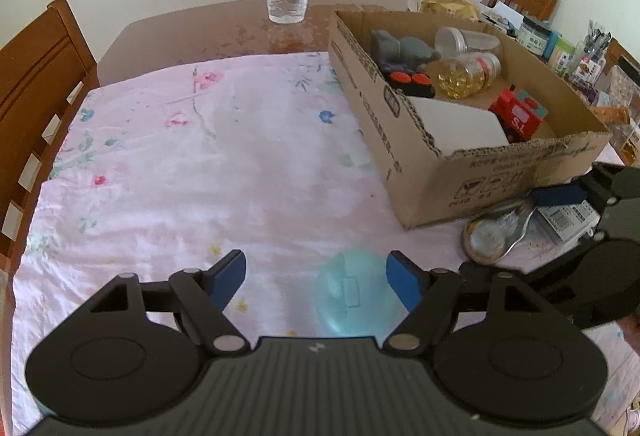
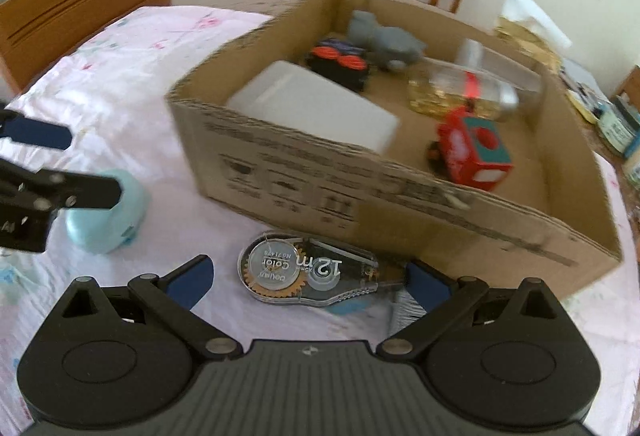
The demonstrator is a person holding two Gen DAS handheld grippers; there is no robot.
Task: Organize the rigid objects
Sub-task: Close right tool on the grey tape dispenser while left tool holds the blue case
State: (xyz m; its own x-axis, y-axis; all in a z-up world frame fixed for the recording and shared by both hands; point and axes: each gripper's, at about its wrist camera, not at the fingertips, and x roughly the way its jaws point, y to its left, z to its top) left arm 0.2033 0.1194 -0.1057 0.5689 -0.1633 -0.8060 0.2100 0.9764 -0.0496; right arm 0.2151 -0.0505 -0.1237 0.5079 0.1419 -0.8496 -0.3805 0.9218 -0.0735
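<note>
Where the right claw stands wide at lower centre, a clear correction-tape dispenser lies between its unpressed fingers; the left claw, also spread, flanks a pale-blue plastic object without gripping it.

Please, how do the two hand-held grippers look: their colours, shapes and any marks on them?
The left gripper and the right gripper look alike: a black body with a ribbed top, a small pale mark at its middle, two rounded black discs at the sides, black linkage bars with silver pivot pins, and blue pads on the fingers. No cables show.
</note>
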